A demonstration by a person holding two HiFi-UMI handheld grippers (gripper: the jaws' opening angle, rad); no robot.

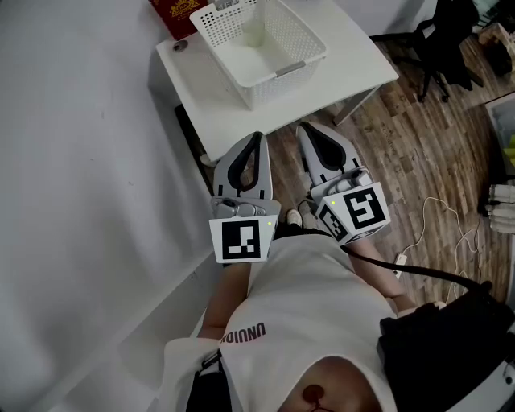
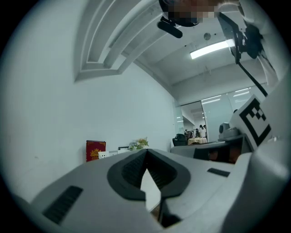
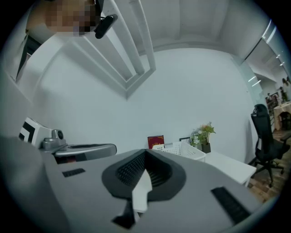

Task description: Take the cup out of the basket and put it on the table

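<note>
**Head view, with both gripper views.** You hold your left claw (image 1: 259, 137) and right claw (image 1: 302, 127) side by side, just short of the near edge of the tabletop (image 1: 358, 68) and above the wooden floor (image 1: 418, 161). Neither claw touches anything on the tabletop. In each gripper view the two pads meet at their tips with nothing between them, so both claws are closed and empty. The white mesh basket (image 1: 299, 58) stands mid-tabletop. The pale cup (image 1: 254, 32) sits inside the basket, toward its far wall. A red booklet (image 1: 179, 11) occupies the far left corner, just beside the basket.
</note>
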